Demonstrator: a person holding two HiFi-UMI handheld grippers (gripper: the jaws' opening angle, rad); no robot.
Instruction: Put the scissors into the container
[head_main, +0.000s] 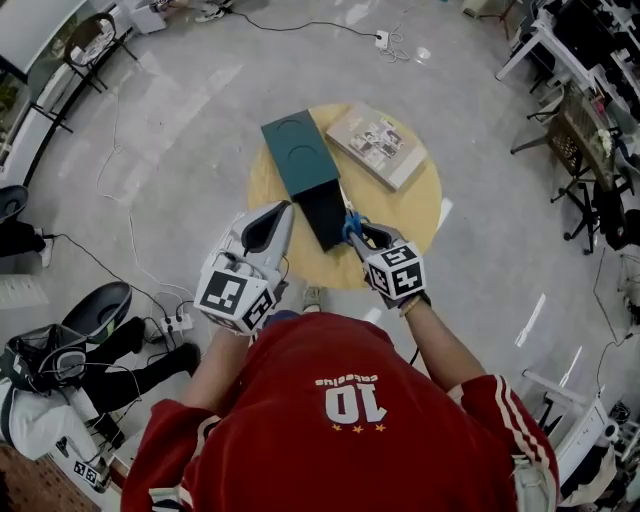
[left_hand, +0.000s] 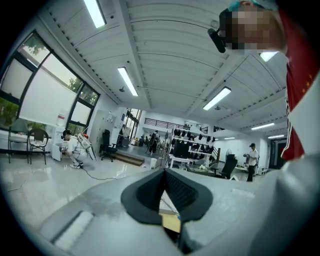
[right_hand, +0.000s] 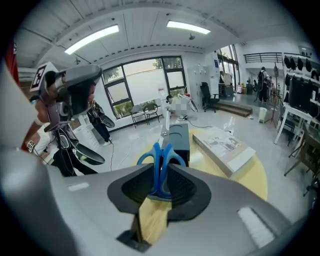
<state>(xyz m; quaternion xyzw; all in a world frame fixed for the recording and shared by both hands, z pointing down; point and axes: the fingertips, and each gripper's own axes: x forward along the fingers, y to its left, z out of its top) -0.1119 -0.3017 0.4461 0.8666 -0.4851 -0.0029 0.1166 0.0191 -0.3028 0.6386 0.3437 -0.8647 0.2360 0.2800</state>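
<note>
My right gripper (head_main: 364, 236) is shut on the blue-handled scissors (head_main: 353, 226) at the near right corner of the dark green container (head_main: 303, 160), which lies on the round yellow table (head_main: 420, 205). In the right gripper view the scissors (right_hand: 161, 161) stand between the jaws of the right gripper (right_hand: 161, 172). Their blades point away over the container (right_hand: 180, 140). My left gripper (head_main: 280, 214) hovers left of the container's near end. In its own view the left gripper (left_hand: 164, 174) points up at the room and ceiling, jaws together, nothing between them.
A flat book (head_main: 378, 146) lies on the table right of the container, and shows as the book (right_hand: 223, 148) in the right gripper view. A power strip (head_main: 177, 322) and cables lie on the floor at left, by a seated person (head_main: 60, 372). Desks and chairs (head_main: 585, 150) stand at right.
</note>
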